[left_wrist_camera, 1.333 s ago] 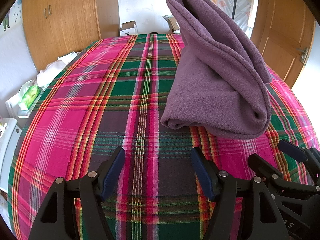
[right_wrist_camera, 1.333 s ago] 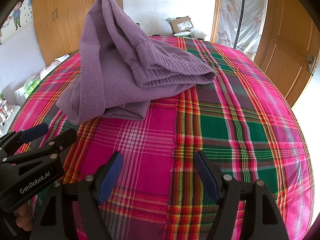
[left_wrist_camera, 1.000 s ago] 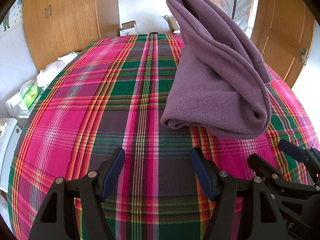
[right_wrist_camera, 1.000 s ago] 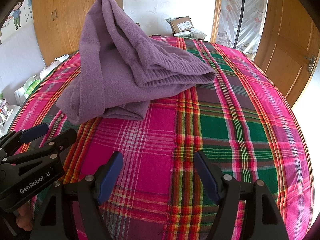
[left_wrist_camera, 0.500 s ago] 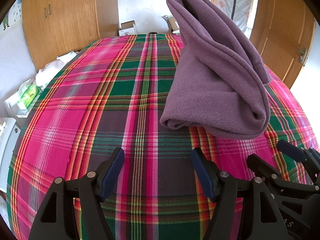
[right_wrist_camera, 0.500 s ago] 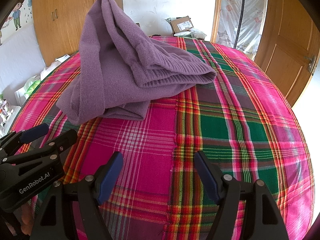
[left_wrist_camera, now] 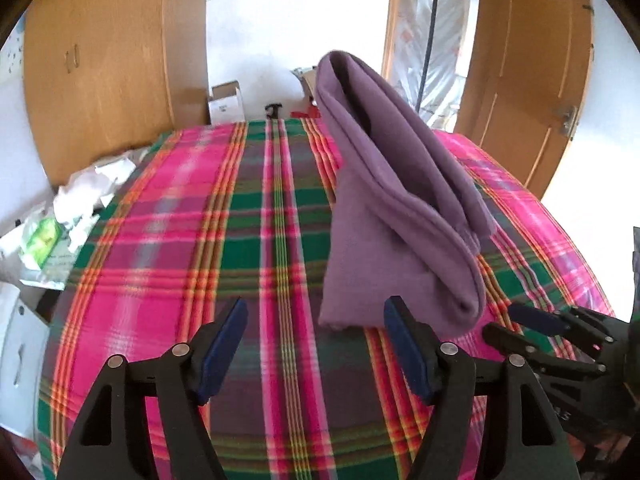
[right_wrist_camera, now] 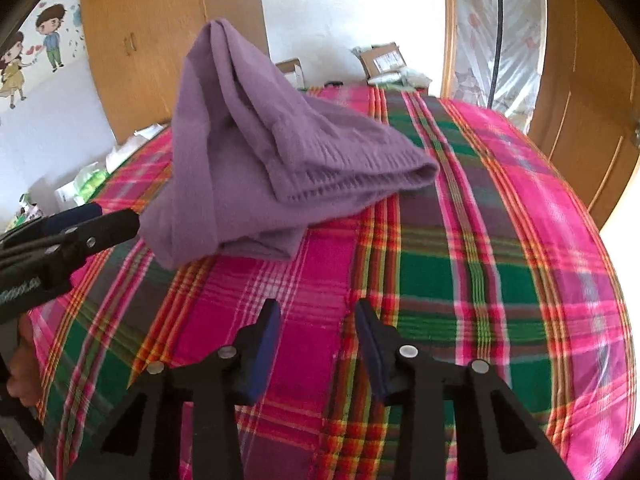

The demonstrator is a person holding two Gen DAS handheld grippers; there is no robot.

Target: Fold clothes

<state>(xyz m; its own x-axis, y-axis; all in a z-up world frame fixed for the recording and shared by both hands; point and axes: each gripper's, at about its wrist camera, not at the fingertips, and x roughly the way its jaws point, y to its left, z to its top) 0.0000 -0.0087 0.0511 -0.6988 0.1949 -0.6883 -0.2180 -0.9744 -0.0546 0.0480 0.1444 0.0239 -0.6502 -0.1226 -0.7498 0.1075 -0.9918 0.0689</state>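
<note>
A purple garment (left_wrist_camera: 396,216) lies in a loose, humped fold on a bed covered by a pink, green and red plaid blanket (left_wrist_camera: 200,264). One end of the garment stands up in a peak; the rest slopes down to the blanket.

The left wrist view shows the garment's smooth folded side, with a rolled edge nearest the camera. It also shows a white box (left_wrist_camera: 226,106) at the far end of the bed and white and green packets (left_wrist_camera: 60,224) beside the bed at left. The right wrist view shows the other side: a ribbed hem (right_wrist_camera: 352,184) pointing right, a wall sticker of two cartoon children (right_wrist_camera: 30,52), and a cardboard parcel (right_wrist_camera: 384,60) past the bed. Both views take in wooden wardrobe doors (left_wrist_camera: 100,72) and a wooden door (right_wrist_camera: 592,92).

The left gripper (left_wrist_camera: 316,344) has its jaws spread wide over bare blanket, nothing between them. The garment's near edge sits just beyond its right finger. The right gripper (right_wrist_camera: 316,340) has just been closing; its jaws stand partly apart over bare blanket, gripping nothing. The garment lies ahead of it and to the left, clear of both fingers.
</note>
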